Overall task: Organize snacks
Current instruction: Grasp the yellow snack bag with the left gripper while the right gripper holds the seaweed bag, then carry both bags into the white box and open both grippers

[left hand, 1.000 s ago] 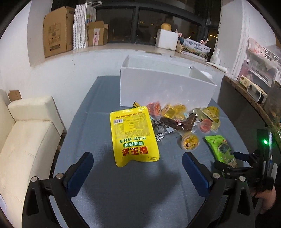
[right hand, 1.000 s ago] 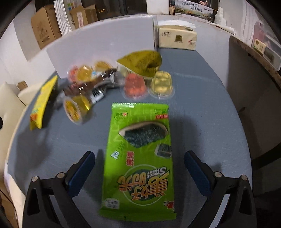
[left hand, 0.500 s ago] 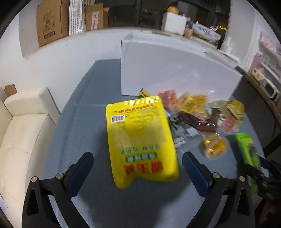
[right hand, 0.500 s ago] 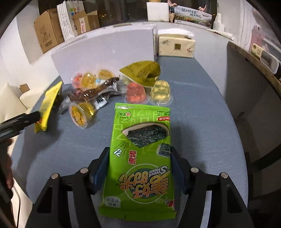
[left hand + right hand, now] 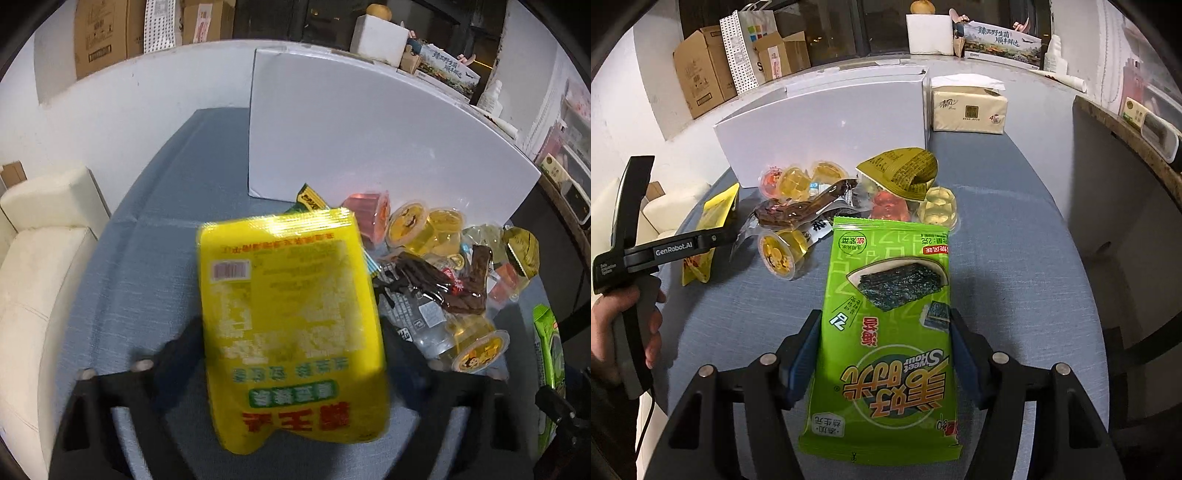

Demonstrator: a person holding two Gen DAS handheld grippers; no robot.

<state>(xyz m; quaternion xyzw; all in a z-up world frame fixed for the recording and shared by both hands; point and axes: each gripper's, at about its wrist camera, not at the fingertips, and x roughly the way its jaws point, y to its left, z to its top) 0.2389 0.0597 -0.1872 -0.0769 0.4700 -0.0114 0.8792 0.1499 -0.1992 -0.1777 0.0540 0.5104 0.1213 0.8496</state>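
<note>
On the blue-grey bench [image 5: 1015, 258], the white box [image 5: 827, 125] stood at the far side, with jelly cups [image 5: 798, 181] and other small snacks heaped just in front of it. Nearer than that heap, the right claw [image 5: 884, 354] was clenched on the green seaweed packet [image 5: 886, 332], its blue pads pressing both long edges. Left of the heap, the left claw [image 5: 291, 354] was closing with the yellow snack bag [image 5: 291, 317] between its fingers; blur hid whether the pads touched it yet.
</note>
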